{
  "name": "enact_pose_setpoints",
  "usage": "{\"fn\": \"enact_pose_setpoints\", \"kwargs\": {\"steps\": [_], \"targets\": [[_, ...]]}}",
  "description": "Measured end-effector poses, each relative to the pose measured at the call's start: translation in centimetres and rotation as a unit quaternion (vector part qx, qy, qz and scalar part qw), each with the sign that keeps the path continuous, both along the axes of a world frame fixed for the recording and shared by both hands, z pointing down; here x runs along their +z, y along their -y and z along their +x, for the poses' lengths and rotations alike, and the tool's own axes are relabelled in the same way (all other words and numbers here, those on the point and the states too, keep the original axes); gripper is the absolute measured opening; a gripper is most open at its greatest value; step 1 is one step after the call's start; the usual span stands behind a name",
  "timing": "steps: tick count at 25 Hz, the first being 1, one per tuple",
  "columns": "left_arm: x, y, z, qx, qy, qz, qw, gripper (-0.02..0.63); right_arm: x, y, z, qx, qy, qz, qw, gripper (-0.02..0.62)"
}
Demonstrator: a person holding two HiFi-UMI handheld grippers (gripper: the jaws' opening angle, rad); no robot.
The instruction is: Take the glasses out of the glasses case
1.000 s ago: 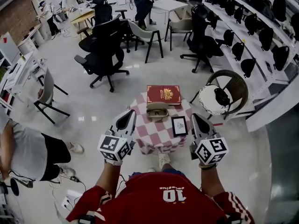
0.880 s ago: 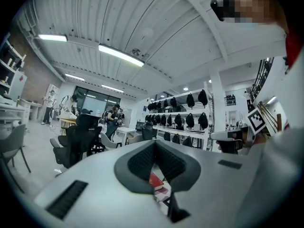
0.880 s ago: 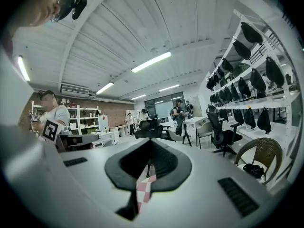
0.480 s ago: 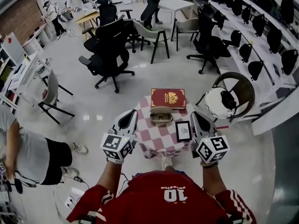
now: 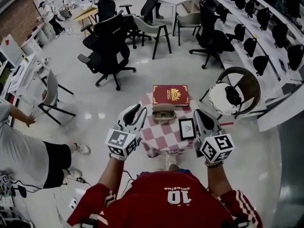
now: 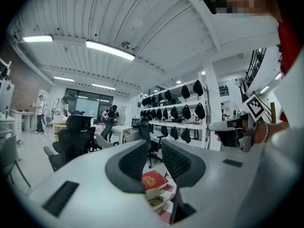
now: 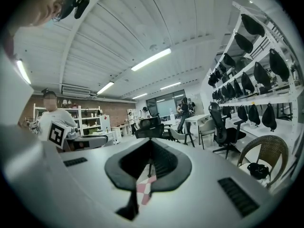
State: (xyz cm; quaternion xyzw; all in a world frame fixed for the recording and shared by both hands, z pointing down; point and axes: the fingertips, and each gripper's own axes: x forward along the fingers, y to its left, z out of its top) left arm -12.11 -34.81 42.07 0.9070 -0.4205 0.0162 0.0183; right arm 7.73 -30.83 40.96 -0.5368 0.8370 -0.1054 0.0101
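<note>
The tan glasses case (image 5: 164, 112) lies open on the small table with the pink-and-white checked cloth (image 5: 159, 139), and dark glasses rest inside it. My left gripper (image 5: 137, 110) hovers at the table's left edge, just left of the case, with its jaws open and nothing between them. In the left gripper view the case (image 6: 156, 203) shows through the gap of that gripper (image 6: 155, 148). My right gripper (image 5: 198, 114) is held over the table's right edge, shut and empty. In the right gripper view only checked cloth (image 7: 144, 190) shows below the right gripper (image 7: 151, 144).
A red book (image 5: 170, 95) lies right behind the case, and a small black-framed picture (image 5: 186, 128) lies to its right. A wicker chair (image 5: 247, 87) stands at the right, black office chairs (image 5: 107, 46) farther back, and a person (image 5: 23, 151) on the left.
My left gripper's jaws have opened; they were together in both earlier frames. Both grippers stay beside the table. The person at the left has shifted.
</note>
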Motion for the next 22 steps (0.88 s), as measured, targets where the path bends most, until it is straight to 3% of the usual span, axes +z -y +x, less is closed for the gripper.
{"fn": "enact_pose_setpoints", "kwargs": {"steps": [12, 22], "targets": [[5.8, 3.5, 2.2, 0.042, 0.068, -0.025, 0.9965, 0.095, 1.2, 1.8, -0.1, -0.009, -0.014, -0.014, 1.000, 0.017], [15.4, 6.6, 4.8, 0.092, 0.170, -0.070, 0.9786, 0.095, 3.2, 4.5, 0.0, -0.016, -0.009, -0.034, 0.999, 0.017]]}}
